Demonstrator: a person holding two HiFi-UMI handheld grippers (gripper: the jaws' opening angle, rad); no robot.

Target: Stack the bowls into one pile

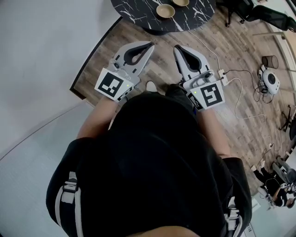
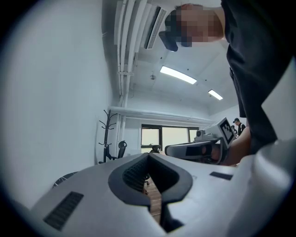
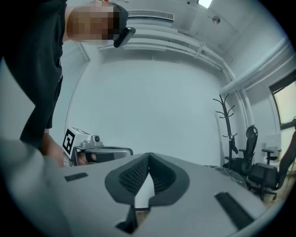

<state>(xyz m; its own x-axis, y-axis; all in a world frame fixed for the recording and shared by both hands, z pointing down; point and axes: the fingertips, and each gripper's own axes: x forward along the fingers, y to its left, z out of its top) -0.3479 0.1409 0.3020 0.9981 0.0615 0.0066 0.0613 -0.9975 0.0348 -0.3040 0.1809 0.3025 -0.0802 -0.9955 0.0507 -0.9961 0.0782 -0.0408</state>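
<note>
Two tan bowls [image 1: 165, 11] [image 1: 181, 2] sit apart on a round black marble table [image 1: 138, 11] at the top of the head view. Both grippers are held level in front of the person's body, well short of the table. My left gripper [image 1: 150, 45] is shut with its tips meeting and nothing between them; in its own view the left gripper [image 2: 149, 155] points across the room. My right gripper [image 1: 177, 47] is also shut and empty, and the right gripper [image 3: 149, 155] faces a white wall. Neither gripper view shows a bowl.
The floor is wood planks with white cables [image 1: 238, 99] running across it. A white round device [image 1: 270, 82] and a dark bin [image 1: 270, 61] lie at the right. A white wall [image 1: 41, 51] is on the left. A coat rack [image 3: 226, 125] and office chairs [image 3: 252, 166] stand beyond.
</note>
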